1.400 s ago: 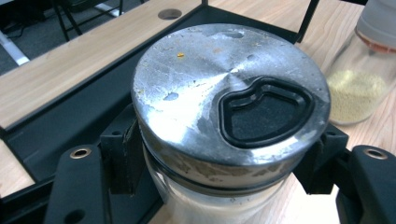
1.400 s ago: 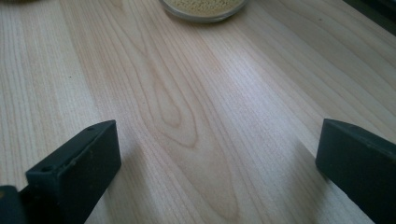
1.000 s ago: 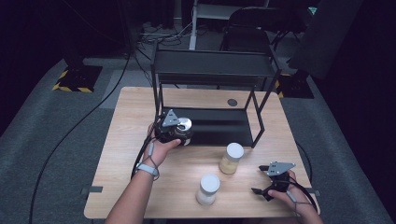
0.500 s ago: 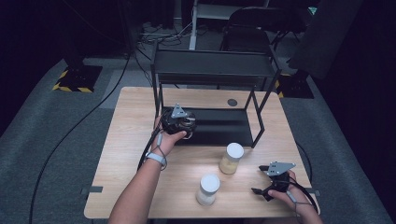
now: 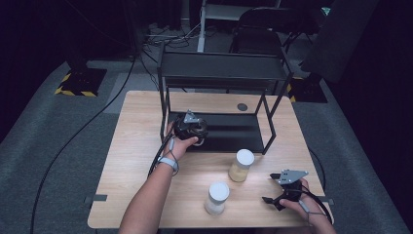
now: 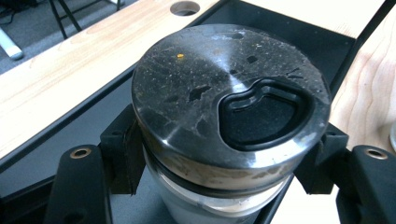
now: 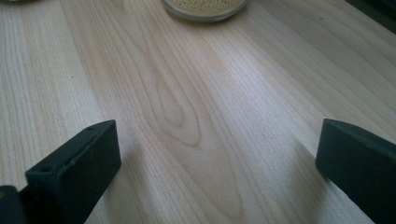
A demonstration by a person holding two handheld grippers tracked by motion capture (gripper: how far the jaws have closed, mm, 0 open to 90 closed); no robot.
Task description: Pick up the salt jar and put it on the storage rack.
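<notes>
My left gripper (image 5: 191, 127) is shut on a glass jar with a dark, dusty metal lid (image 6: 229, 98), its jaws clamped on either side just under the lid. The jar hangs at the front left edge of the black rack's lower shelf (image 5: 234, 132). Near the table's front right corner my right gripper (image 5: 278, 196) rests low and open, with bare wood between its jaws (image 7: 219, 154). A jar of yellowish grains with a white lid (image 5: 241, 165) stands left of it, and its base (image 7: 205, 7) appears at the top of the right gripper view.
A pale jar with a white lid (image 5: 216, 197) stands near the front edge. The two-tier black rack (image 5: 221, 68) occupies the back half of the wooden table (image 5: 136, 146), whose round cable hole (image 5: 242, 107) lies behind the lower shelf. Chairs and cables are beyond.
My left gripper has carried the dark-lidded jar a little to the right and away, up to the rack's lower shelf. The right gripper has stayed put.
</notes>
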